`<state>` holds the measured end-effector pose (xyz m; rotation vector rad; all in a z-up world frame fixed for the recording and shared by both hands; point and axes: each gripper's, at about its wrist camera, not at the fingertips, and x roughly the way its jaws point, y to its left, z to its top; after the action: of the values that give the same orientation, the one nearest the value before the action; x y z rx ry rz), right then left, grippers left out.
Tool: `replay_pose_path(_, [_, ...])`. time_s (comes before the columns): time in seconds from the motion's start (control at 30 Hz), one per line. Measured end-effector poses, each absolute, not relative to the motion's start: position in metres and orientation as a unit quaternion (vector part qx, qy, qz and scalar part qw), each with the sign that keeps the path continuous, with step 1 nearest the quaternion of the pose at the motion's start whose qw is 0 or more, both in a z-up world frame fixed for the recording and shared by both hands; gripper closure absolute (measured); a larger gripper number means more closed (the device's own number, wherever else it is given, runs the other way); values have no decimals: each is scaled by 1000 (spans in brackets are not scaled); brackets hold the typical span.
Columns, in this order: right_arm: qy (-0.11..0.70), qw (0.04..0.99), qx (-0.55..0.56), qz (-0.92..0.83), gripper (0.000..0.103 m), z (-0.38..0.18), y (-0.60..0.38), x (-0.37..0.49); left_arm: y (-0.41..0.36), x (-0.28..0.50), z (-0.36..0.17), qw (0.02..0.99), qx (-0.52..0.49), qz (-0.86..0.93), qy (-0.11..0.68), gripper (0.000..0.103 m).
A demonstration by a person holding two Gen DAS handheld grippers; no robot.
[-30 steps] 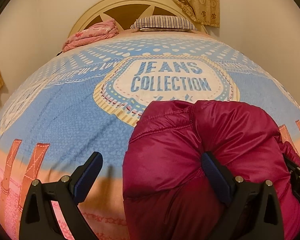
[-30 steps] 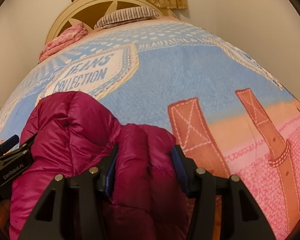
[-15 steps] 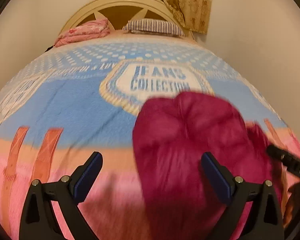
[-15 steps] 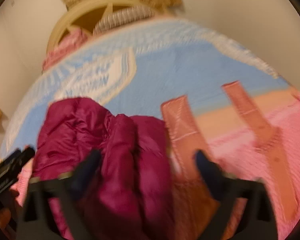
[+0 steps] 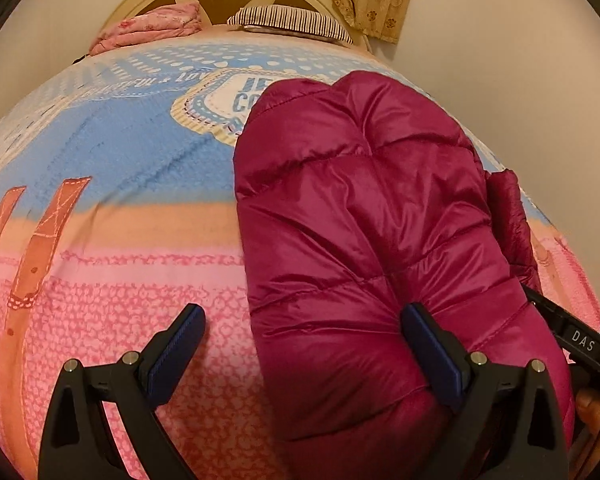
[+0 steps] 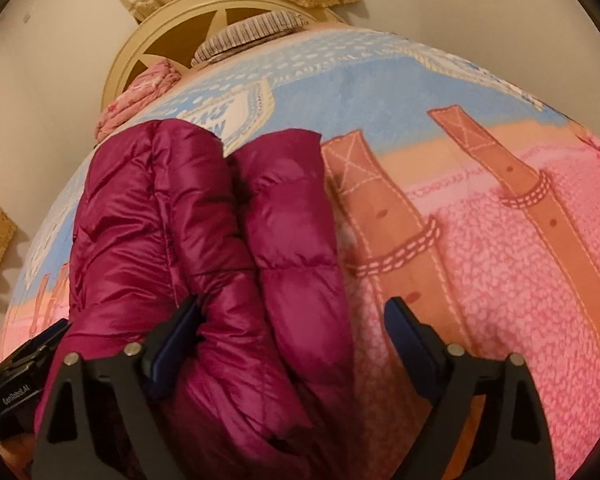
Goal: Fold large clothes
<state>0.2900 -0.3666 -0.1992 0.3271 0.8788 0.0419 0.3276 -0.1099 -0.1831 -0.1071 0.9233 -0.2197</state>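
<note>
A magenta puffer jacket [image 5: 364, 216] lies folded into a thick bundle on the bed. In the left wrist view my left gripper [image 5: 304, 344] is open, its right finger pressing into the jacket's near end and its left finger over the blanket. In the right wrist view the jacket [image 6: 204, 240] shows as two puffy folds side by side. My right gripper [image 6: 292, 340] is open, its left finger against the jacket and its right finger over bare blanket. Neither gripper holds the jacket.
The bed is covered by a blue, orange and pink blanket [image 5: 112, 216] with a jeans print. A striped pillow [image 5: 292, 22] and a pink folded cloth [image 5: 148, 28] lie by the cream headboard [image 6: 172, 40]. Walls stand close on both sides.
My right gripper has opened and let go of the jacket fold it was pinching. Both grippers have drawn back toward the bed's foot, and the jacket bundle now lies flatter on the pink part.
</note>
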Motion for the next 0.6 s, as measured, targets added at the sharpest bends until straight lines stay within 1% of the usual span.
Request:
replay_pose_path(0.13, [422, 895, 142, 19, 16, -204, -361, 292, -127, 326, -184, 897, -7, -83, 433, 4])
replay_pose_path(0.23, [424, 896, 132, 16, 19, -205, -358, 294, -131, 329, -188, 894, -16, -86, 439, 4])
replay_pose_path(0.27, [424, 896, 132, 17, 22, -205, -358, 292, -131, 328, -189, 893, -20, -91, 440, 6])
replay_pose_path(0.33, [423, 896, 131, 29, 33, -204, -356, 291, -136, 324, -187, 892, -21, -118, 436, 26])
replay_pose_path(0.37, [423, 896, 130, 38, 44, -203, -353, 290, -142, 320, -184, 894, -7, -123, 430, 36])
replay_pose_path(0.4, [422, 897, 127, 43, 51, -202, -350, 288, -148, 317, -181, 897, 8, -124, 424, 43])
replay_pose_path(0.43, [420, 898, 120, 43, 53, -201, -346, 287, -151, 315, -178, 899, 18, -125, 420, 46])
replay_pose_path(0.47, [420, 899, 119, 47, 59, -201, -344, 287, -153, 314, -176, 900, 24, -125, 417, 49])
replay_pose_path(0.53, [416, 898, 129, 54, 63, -201, -345, 285, -155, 311, -172, 903, 34, -122, 411, 58])
replay_pose_path(0.6, [410, 899, 138, 64, 70, -200, -347, 282, -158, 305, -168, 906, 48, -120, 404, 65])
